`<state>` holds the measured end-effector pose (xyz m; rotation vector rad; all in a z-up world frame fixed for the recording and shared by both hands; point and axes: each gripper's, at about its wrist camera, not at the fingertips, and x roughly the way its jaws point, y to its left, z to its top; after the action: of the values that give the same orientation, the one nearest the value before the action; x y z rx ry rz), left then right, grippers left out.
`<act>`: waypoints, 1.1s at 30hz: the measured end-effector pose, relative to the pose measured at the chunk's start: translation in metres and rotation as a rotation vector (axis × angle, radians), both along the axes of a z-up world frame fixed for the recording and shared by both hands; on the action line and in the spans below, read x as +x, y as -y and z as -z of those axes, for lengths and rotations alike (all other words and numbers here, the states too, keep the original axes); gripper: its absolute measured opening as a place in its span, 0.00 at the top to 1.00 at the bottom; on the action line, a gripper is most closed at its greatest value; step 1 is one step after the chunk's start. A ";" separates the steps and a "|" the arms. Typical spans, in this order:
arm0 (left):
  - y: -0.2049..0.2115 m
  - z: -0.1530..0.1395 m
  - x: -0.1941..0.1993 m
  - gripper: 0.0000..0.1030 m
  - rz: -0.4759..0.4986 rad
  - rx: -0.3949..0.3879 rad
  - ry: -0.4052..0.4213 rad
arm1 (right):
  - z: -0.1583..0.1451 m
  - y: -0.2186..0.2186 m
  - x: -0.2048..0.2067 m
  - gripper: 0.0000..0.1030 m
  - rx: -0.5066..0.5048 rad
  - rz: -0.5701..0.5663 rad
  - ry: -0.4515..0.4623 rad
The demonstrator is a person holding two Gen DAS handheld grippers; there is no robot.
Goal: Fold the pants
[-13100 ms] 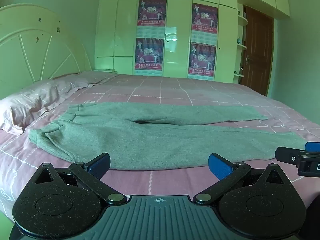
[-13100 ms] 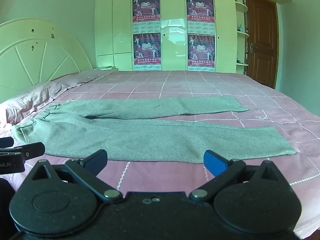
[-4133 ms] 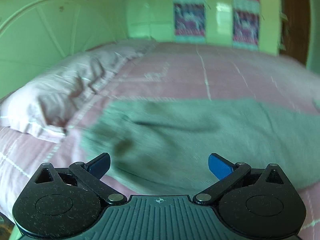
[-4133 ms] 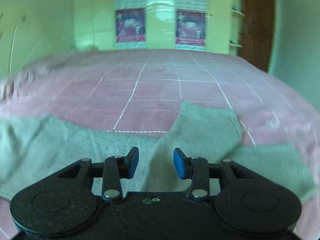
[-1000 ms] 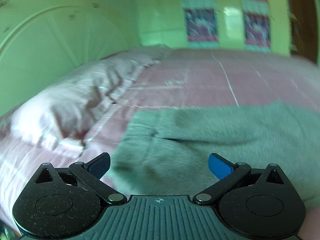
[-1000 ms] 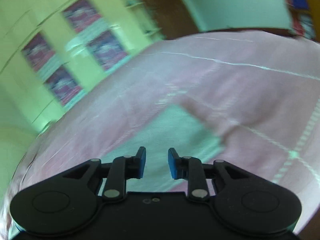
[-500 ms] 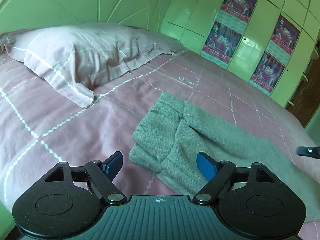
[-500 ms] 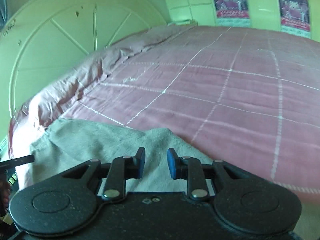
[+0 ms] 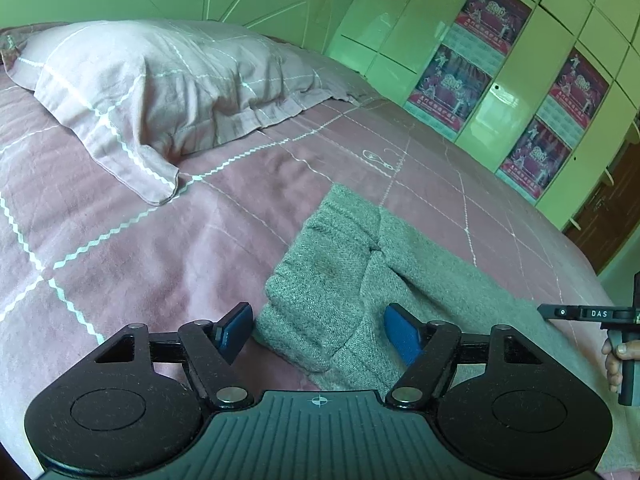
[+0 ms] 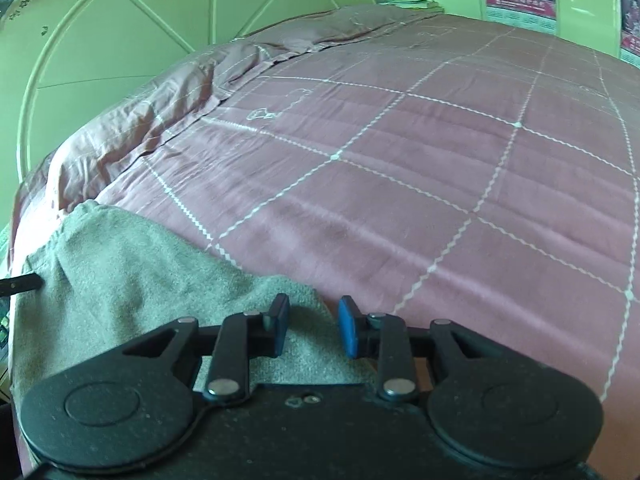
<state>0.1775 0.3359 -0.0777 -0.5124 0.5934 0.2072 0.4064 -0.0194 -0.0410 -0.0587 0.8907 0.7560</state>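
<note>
The grey pants (image 9: 400,280) lie on the pink bed, folded lengthwise with one leg over the other. Their waistband end (image 9: 320,264) is just ahead of my left gripper (image 9: 318,330), which is open with the near waistband corner between its blue fingers. In the right wrist view the pants (image 10: 132,264) run from lower left toward my right gripper (image 10: 314,326), which is partly open with a fold edge of the grey cloth between its fingers; I cannot tell if they touch it. The right gripper also shows in the left wrist view (image 9: 588,314).
A pink pillow (image 9: 160,80) lies at the head of the bed beside the pale headboard (image 10: 120,40). The pink checked bedspread (image 10: 440,180) stretches beyond the pants. Wardrobe doors with posters (image 9: 480,60) stand behind, a brown door (image 9: 612,216) at far right.
My left gripper has come closer and lower to the waistband, fingers a bit narrower. My right gripper has opened slightly wider over the cloth edge; it held a leg earlier.
</note>
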 end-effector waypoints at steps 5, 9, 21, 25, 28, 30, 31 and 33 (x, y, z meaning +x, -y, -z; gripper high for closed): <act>0.001 0.002 0.000 0.34 -0.023 0.005 0.007 | 0.001 -0.005 0.002 0.89 0.008 -0.075 -0.035; 0.003 0.002 -0.003 0.48 -0.014 0.036 0.023 | -0.001 -0.010 -0.002 1.00 -0.016 -0.115 -0.024; 0.008 0.002 0.001 0.51 0.021 0.158 0.022 | 0.019 -0.022 -0.001 1.00 -0.132 0.007 0.086; -0.002 -0.005 -0.019 0.15 -0.054 0.139 0.023 | -0.014 0.015 -0.019 0.89 0.002 0.150 0.119; 0.007 -0.014 -0.033 0.14 -0.066 0.193 0.023 | -0.042 0.063 -0.057 0.90 0.059 0.210 0.158; 0.023 -0.023 -0.039 0.11 -0.058 0.262 0.031 | -0.055 0.101 -0.094 0.85 0.063 0.278 0.195; 0.032 -0.027 -0.042 0.09 -0.050 0.291 0.046 | -0.059 0.120 -0.111 0.84 0.077 0.318 0.199; 0.054 -0.037 -0.044 0.06 -0.013 0.342 0.081 | -0.064 0.164 -0.155 0.83 0.100 0.424 0.212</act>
<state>0.1334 0.2814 -0.0404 -0.1929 0.4630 0.2921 0.2518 -0.1831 0.0230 0.1332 0.6327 0.3874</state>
